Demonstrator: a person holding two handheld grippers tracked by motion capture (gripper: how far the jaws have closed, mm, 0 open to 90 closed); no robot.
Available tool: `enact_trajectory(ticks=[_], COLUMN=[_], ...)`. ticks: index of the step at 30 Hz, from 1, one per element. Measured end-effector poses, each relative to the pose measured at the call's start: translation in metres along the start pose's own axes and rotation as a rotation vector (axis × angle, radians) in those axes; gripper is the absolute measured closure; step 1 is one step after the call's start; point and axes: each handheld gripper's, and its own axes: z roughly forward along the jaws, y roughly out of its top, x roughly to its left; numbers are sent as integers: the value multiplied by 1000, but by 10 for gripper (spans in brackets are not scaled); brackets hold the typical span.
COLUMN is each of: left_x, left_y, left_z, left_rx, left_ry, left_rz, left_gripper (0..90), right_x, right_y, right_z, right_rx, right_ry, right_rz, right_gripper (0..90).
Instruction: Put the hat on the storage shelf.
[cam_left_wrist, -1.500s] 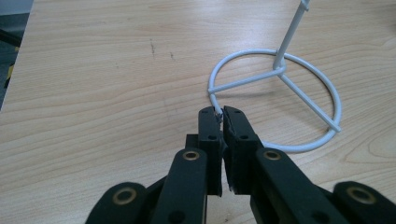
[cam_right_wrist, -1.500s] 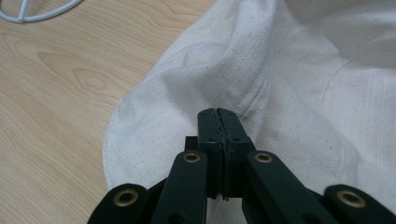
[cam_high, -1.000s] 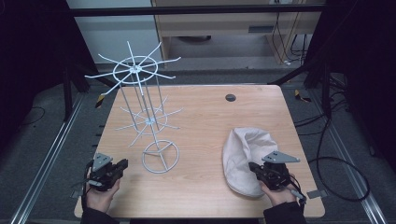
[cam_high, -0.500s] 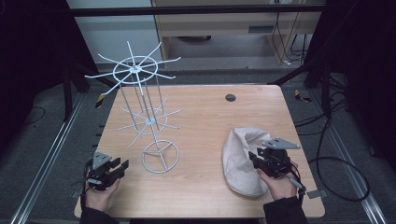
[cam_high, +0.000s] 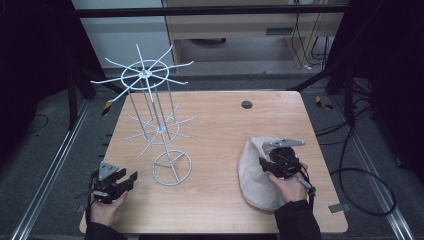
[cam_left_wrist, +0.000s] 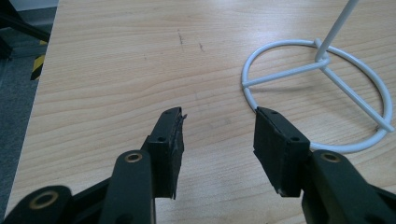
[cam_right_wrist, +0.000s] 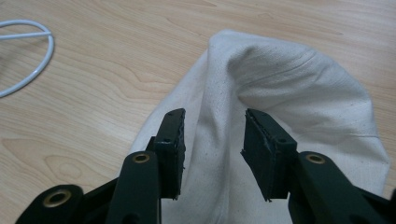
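So the thing I'm going for is the white cloth hat (cam_high: 257, 175), lying flat on the table (cam_high: 225, 130) at the near right corner area. Off-white canvas, looks like a cap or beret type thing. Its long axis runs roughly near-to-far, from my edge of the table toward the middle, w/ a fold or ridge running the same way.

My right gripper (cam_high: 272, 165) sits right over it, on the hat's right half. In the right gripper view the jaws stand apart, medium-wide, nothing between them yet, and the fabric ridge (cam_right_wrist: 219, 116) lies straight ahead in the gap. So the hat is dead ahead and just below that claw, and the pinch line crosses the ridge. Imo that's the relation that matters: push fwd and down a bit, then close on the fold. Right hand is obv the nearer one.

Left gripper (cam_high: 120, 181) is well apart from the hat, near the left front corner, jaws wide and empty. In its own view it points at the ring base (cam_left_wrist: 322, 93) of the white wire rack (cam_high: 150, 100), which is just beside the right jaw tip but not touching afaict.

Brands/labels: none I can read on the hat, rack or grippers.
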Motion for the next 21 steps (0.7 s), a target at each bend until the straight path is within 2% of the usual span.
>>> enact_trajectory(ticks=[7, 14, 17, 21], left_x=[1, 1, 1, 1], left_y=[0, -1, -1, -1], left_z=[2, 2, 3, 2], left_rx=[12, 16, 16, 17], left_ry=[0, -2, -2, 0], left_rz=[4, 5, 1, 3], left_gripper=[513, 512, 509, 508], right_x=[-2, 1, 4, 6], right_y=[3, 3, 1, 0], right_z=[12, 28, 35, 40], right_rx=[52, 99, 121, 135], right_ry=[-6, -35, -48, -64], right_rz=[11, 3, 5, 5], right_gripper=[572, 586, 617, 705])
